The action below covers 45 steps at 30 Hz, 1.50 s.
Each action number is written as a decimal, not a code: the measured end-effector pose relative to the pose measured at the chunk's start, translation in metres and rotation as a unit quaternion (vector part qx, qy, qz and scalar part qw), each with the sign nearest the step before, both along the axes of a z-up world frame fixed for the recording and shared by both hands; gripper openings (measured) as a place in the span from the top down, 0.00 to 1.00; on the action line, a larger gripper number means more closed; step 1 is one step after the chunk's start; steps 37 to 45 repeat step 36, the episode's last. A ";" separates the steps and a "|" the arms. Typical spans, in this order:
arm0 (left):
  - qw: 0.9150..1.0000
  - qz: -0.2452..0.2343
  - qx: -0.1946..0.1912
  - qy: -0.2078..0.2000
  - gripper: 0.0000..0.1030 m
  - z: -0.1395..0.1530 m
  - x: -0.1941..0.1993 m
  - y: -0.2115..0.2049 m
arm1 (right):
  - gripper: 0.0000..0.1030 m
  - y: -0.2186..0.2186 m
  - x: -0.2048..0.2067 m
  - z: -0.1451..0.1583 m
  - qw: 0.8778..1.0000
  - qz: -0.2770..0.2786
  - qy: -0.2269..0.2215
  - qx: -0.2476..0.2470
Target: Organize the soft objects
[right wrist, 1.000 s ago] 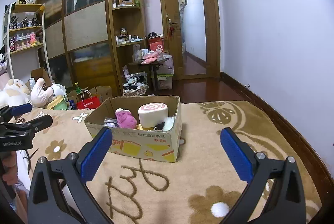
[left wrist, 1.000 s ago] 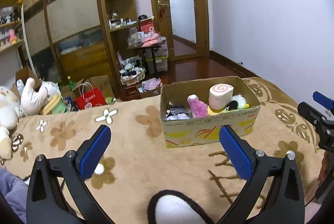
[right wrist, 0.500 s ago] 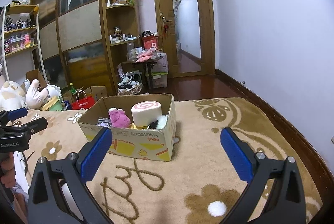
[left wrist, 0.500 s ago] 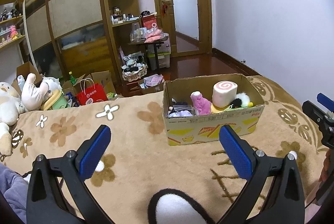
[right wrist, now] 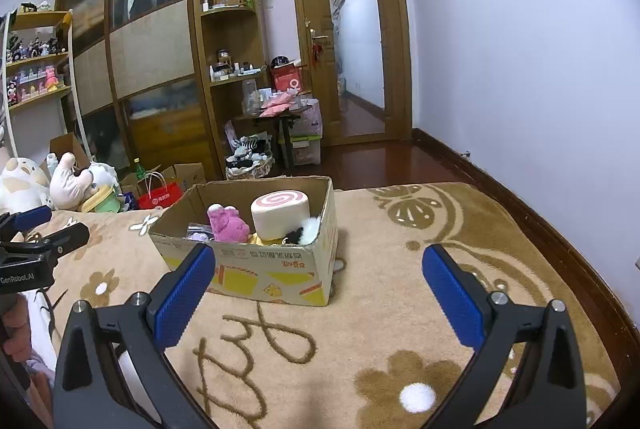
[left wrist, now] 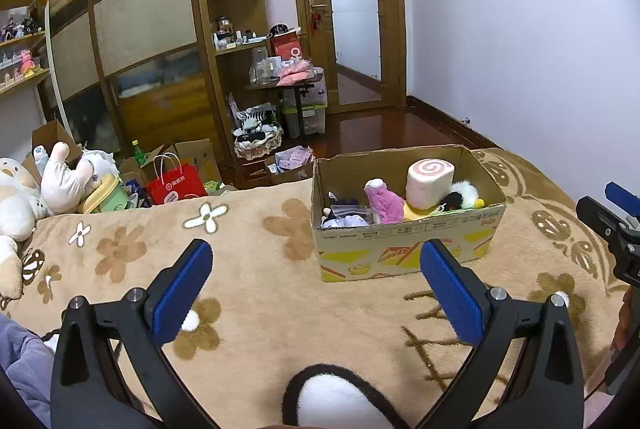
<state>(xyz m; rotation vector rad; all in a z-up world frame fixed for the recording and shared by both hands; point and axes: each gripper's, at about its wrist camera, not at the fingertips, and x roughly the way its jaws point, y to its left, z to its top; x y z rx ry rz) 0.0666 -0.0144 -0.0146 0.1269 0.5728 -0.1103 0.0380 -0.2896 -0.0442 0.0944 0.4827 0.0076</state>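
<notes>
Cardboard box (left wrist: 408, 245) looms nearer than before; both grippers (left wrist: 316, 281) (right wrist: 318, 287) stay spread, empty.

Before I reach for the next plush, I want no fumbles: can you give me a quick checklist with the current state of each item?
1. Left gripper jaws open and empty: ok.
2. Right gripper jaws open and empty: ok.
3. Open brown cardboard box upright on the tan flower-patterned blanket: ok.
4. Room left in the box beside the white swirl-topped roll cushion and pink plush toy: cannot tell.
5. Black-edged white plush close below the left jaws: ok.
</notes>
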 end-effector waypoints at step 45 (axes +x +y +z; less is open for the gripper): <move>1.000 0.004 0.003 0.000 0.01 -0.004 -0.001 0.000 | 0.00 0.001 -0.002 0.001 1.000 0.000 -0.001 0.001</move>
